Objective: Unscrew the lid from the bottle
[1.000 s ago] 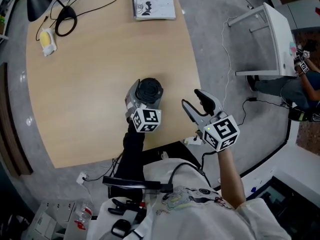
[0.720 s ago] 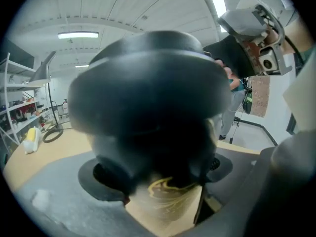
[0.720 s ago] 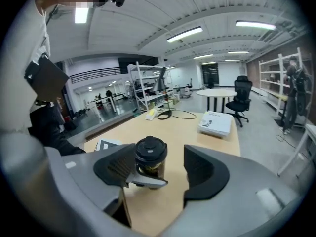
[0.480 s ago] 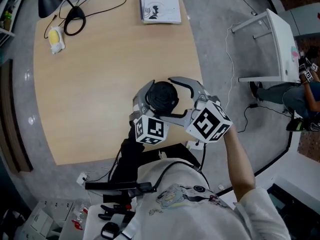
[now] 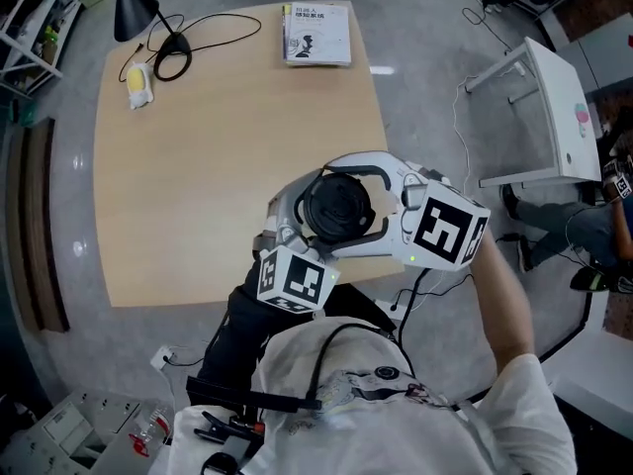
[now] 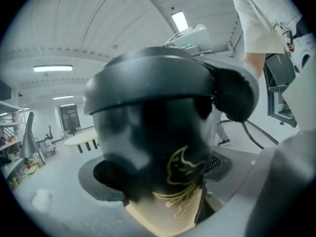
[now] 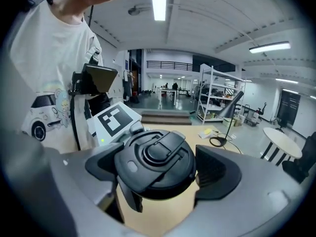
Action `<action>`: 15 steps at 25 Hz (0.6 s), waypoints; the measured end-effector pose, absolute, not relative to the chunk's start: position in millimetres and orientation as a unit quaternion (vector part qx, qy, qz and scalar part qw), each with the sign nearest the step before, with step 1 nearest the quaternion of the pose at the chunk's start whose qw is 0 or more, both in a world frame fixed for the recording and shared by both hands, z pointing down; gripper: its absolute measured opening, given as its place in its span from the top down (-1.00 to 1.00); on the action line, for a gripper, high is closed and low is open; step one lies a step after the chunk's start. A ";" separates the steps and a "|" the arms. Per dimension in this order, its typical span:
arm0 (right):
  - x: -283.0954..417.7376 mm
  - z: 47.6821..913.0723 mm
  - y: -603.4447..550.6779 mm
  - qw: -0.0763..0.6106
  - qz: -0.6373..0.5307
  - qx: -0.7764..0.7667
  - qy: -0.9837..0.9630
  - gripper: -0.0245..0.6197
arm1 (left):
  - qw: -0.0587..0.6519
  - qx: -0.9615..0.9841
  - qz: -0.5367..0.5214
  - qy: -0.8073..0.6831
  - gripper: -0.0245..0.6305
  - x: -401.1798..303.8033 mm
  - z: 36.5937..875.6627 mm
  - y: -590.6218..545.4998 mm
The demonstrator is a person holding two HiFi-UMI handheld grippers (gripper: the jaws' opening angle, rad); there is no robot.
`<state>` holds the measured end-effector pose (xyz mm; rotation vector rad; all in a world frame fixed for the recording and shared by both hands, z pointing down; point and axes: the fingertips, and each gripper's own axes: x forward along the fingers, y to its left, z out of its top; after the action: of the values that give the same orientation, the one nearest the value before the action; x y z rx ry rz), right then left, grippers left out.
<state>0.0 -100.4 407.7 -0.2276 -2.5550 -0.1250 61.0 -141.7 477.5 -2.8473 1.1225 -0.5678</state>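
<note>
While the left gripper (image 6: pixel 163 171) clamps the black bottle (image 6: pixel 148 127) at frame centre, the right gripper (image 7: pixel 159 171), its jaws just opened wider, rests both pads against the flip-top lid (image 7: pixel 157 154).

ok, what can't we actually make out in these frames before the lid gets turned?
Body of the bottle: in the head view it is hidden under the lid; in the left gripper view it is too close and blurred.
Seam between lid and bottle, so whether it is loose: covered by the lid's rim in every view.
Print on the book: head view, too small.
The yellow-white thing by the lamp: too small to identify.
</note>
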 end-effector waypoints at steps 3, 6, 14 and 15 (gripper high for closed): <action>21.1 385.9 -83.8 0.253 -0.046 -0.110 -0.960 -0.50 | 0.030 -0.917 -0.174 0.357 -0.43 79.4 453.6 -125.4; 32.4 368.7 -68.4 0.222 -0.040 -0.119 -0.967 -0.50 | 0.027 -0.918 -0.150 0.365 -0.43 92.0 437.3 -111.5; 41.4 334.4 -45.5 0.187 -0.040 -0.149 -0.970 -0.50 | 0.030 -0.932 -0.112 0.345 -0.47 106.5 399.9 -90.3; 41.4 327.4 -44.4 0.181 -0.037 -0.149 -0.971 -0.50 | 0.030 -0.935 -0.109 0.336 -0.48 107.4 392.1 -88.9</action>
<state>41.4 -44.4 327.4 -0.4207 -2.7429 -0.1045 107.4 -88.9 392.1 -2.8824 1.0351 -0.3365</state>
